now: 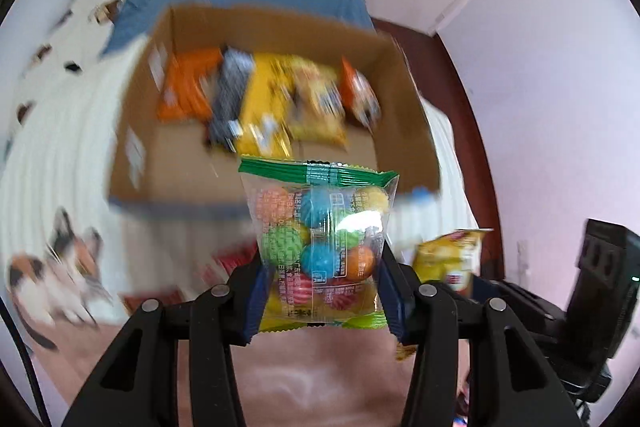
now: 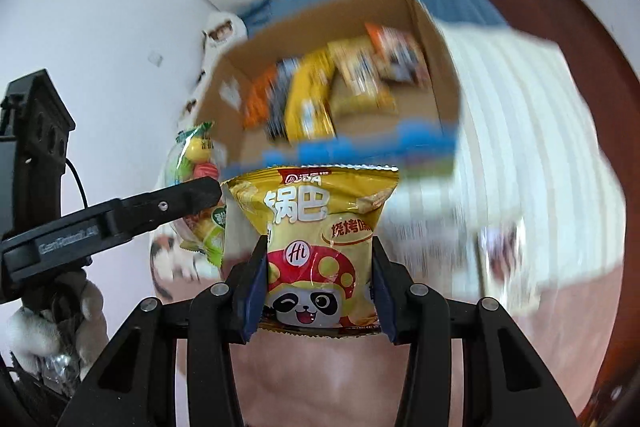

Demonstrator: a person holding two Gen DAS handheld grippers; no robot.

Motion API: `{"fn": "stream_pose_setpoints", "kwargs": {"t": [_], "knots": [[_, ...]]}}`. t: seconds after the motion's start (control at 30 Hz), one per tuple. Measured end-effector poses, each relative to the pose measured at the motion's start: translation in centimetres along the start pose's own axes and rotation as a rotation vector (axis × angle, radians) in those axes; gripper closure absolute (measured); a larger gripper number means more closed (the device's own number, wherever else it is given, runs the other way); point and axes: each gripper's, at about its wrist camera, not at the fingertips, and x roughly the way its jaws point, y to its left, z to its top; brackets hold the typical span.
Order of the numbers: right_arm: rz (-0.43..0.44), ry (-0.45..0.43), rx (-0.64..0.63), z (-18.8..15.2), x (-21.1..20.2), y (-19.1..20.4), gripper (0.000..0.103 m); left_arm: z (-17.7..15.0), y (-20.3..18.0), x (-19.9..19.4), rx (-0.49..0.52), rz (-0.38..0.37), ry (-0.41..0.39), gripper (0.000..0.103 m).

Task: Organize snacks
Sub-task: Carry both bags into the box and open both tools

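From the left wrist, the left gripper [image 1: 320,291] is clamped on a clear candy bag [image 1: 320,239] packed with coloured balls. The bag stands upright between the fingers, long axis running straight away from the camera, its green sealed edge pointing toward the cardboard box [image 1: 276,27]. The bag hangs in the air just short of the box's near wall. Inside the box, blurred, lie orange, grey and yellow snack packets [image 1: 264,99], side by side against the far wall. To the right of the box's near corner, the yellow chip bag [image 1: 452,259] shows beside the other tool.

From the right wrist, the right gripper [image 2: 318,279] is squeezing that yellow chip bag [image 2: 316,227], panda and mushroom print facing the camera. It too stands upright, crimped top edge pointing toward the cardboard box [image 2: 432,39], just before its blue-taped near wall. Left of the box's near wall, the left gripper [image 2: 192,195] reaches in sideways, the candy bag [image 2: 196,163] in its fingers. The box sits on a white ribbed blanket [image 2: 520,115].
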Motion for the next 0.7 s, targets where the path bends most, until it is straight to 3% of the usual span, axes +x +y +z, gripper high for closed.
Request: {"fn": "stream_pose_setpoints", "kwargs": {"t": [0.17,0.33,0.53,0.7], "knots": [[-0.018,-0.041,-0.061,6.7,2.0,3.3,0.055,4.7,4.0,0.5,-0.023,0.058,0.024,0.057],[-0.022,0.024,-0.078,11.1,7.7,5.3,0.055,8.2,8.4,5.2,-0.064,0.121,0.151,0.057],[-0.021,0.123,-0.074,12.3,14.0,5.8,0.055,9.2,12.6,8.8,-0.119,0.166,0.256,0.057],[0.005,0.208,-0.064,12.1,17.7,5.6,0.053,8.9,13.8,10.2,-0.138,0.173,0.315,0.057]]}}
